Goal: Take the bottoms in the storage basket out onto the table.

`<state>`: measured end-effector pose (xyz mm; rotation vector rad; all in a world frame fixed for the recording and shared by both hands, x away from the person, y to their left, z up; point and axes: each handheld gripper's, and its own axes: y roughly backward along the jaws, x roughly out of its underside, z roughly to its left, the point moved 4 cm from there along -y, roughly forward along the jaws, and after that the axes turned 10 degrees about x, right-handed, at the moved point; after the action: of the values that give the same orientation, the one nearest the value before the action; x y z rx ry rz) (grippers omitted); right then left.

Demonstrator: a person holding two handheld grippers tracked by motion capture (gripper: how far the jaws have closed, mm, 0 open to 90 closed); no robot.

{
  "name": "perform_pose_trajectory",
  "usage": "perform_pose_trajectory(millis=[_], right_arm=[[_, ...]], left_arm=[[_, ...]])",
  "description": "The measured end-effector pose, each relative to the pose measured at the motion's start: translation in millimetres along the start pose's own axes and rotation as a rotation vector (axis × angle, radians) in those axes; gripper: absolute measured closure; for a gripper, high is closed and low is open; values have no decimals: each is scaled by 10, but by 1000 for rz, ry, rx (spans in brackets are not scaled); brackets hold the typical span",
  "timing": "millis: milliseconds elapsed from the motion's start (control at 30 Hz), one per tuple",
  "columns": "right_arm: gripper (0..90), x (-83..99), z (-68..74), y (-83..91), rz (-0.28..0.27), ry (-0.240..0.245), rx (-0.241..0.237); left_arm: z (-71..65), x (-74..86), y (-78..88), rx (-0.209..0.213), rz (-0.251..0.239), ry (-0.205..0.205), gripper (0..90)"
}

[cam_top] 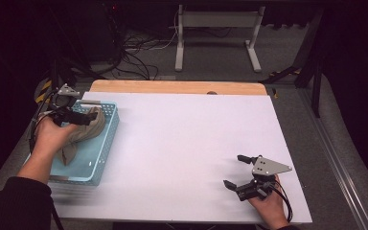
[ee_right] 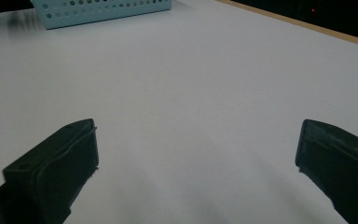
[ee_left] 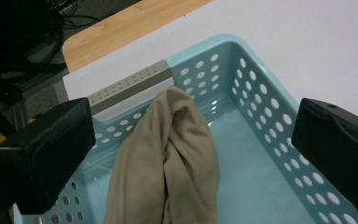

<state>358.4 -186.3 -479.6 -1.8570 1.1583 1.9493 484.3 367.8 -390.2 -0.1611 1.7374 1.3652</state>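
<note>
At worktop (cam_top: 182, 143) left, we log beige cloth (ee_left: 168, 158) in blue basket (ee_left: 261, 93), left claw (ee_left: 191, 149) spread above it. Right claw (cam_top: 243, 171) spread, idle. Likely next: withdraw left.

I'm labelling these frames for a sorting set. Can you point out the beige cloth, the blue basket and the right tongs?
beige cloth (ee_left: 168, 158): left gripper view, on its bunched folds.
blue basket (cam_top: 106, 139): high view, on its perforated right wall.
right tongs (cam_top: 234, 170): high view, midway between the open jaw tips.

Basket (cam_top: 106, 136) sits at tabletop (cam_top: 182, 143) left edge, cloth (cam_top: 84, 128) inside it. Left tool (cam_top: 72, 114) over basket; right tool (cam_top: 237, 171) front right.
</note>
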Motion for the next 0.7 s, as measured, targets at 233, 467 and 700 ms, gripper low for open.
perform_pose_trajectory(millis=[233, 467, 700], right_arm=[[0, 1, 2, -1, 2, 1, -1], [0, 2, 5, -4, 2, 0, -5], [0, 3, 10, -8, 5, -1, -10]], left_arm=[[98, 54, -60, -21, 38, -4, 3], [197, 111, -129, -28, 72, 9, 5], [305, 194, -214, -20, 126, 24, 7]])
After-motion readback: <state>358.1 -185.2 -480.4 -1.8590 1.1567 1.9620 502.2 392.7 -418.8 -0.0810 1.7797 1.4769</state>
